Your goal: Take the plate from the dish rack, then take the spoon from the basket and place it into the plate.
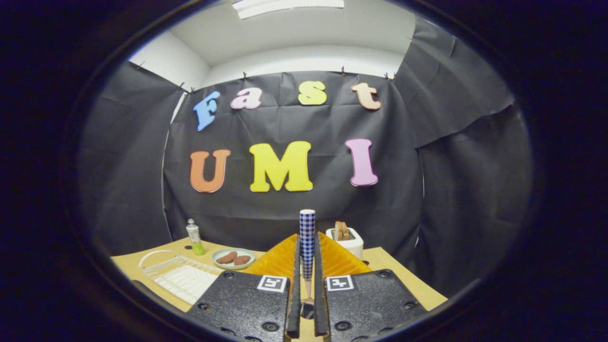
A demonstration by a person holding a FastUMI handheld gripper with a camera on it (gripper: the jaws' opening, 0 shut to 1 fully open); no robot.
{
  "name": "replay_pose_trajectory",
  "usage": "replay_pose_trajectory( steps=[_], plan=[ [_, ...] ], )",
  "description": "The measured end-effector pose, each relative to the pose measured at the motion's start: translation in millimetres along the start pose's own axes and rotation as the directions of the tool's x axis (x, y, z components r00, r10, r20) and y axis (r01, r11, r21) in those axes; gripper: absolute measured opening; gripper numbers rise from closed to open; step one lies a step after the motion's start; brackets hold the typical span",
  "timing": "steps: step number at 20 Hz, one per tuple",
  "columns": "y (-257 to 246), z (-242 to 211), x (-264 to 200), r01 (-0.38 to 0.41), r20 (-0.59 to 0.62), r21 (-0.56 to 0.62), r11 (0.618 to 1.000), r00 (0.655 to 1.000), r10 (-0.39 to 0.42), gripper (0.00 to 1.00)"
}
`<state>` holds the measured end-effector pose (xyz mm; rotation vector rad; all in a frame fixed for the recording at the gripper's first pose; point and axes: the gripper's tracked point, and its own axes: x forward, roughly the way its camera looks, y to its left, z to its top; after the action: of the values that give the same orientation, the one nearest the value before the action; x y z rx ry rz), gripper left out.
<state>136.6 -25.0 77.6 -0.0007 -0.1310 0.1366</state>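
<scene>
My gripper (307,251) is shut on a spoon (307,228) and holds it high above the table. The spoon stands upright between the two fingers. Its blue-and-white checked handle rises past the fingertips, and its metal bowl hangs low between the fingers, close to the camera. A white wire dish rack (180,278) lies on the tan table (403,280), down to the left of the fingers. Just beyond the rack sits a small pale green plate (233,258) with two brown pieces of food on it.
A white toaster (349,242) with bread slices in its slots stands beyond the right finger. A small bottle (194,237) with a green base stands at the back left, near the cloth wall. The table's right edge runs close under the right finger.
</scene>
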Motion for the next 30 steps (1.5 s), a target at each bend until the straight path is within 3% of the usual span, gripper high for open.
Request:
replay_pose_trajectory(
  steps=[4, 9, 14, 20, 30],
  plan=[
    [55.4, -10.9, -43.6, -0.064, 0.033, -0.027, 0.998, 0.997, 0.065, 0.17],
    [126.4, -58.3, -90.6, -0.142, 0.029, 0.002, 0.990, 0.989, 0.142, 0.17],
    [162.7, -114.8, -122.7, -0.117, 0.013, 0.032, 0.993, 0.993, 0.117, 0.17],
    [191.7, -193.3, -136.6, -0.101, -0.108, 0.050, 0.994, 0.988, 0.106, 0.17],
    [177.7, -210.1, -147.7, -0.072, -0.106, 0.034, 0.997, 0.992, 0.075, 0.18]
  ],
)
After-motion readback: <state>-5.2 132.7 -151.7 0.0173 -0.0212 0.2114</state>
